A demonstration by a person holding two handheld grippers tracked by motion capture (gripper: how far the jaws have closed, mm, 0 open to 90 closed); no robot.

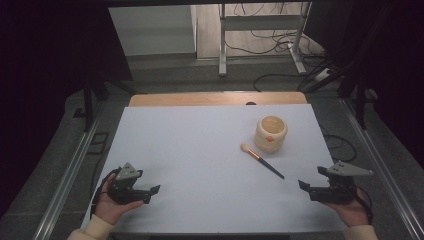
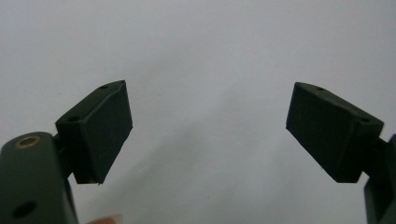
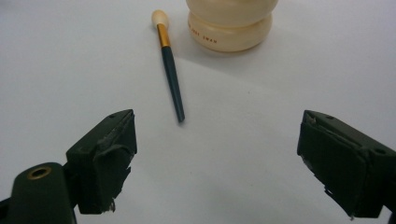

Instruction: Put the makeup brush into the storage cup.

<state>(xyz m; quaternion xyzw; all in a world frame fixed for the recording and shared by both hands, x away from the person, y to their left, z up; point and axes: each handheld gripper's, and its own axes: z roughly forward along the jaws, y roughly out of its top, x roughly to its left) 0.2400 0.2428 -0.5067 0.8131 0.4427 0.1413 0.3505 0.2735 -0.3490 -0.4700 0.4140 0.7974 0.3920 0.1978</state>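
One white table (image 1: 200,165) carries one cream wooden pot (image 1: 271,133) at its far right and, just in front of the pot, one slim makeup brush (image 1: 262,161), bristles near the pot's base. Two grippers rest at the near corners. The right gripper (image 1: 304,187), nearest the brush handle, gapes wide, grasping nothing. The left gripper (image 1: 154,191) likewise stands released over bare tabletop.
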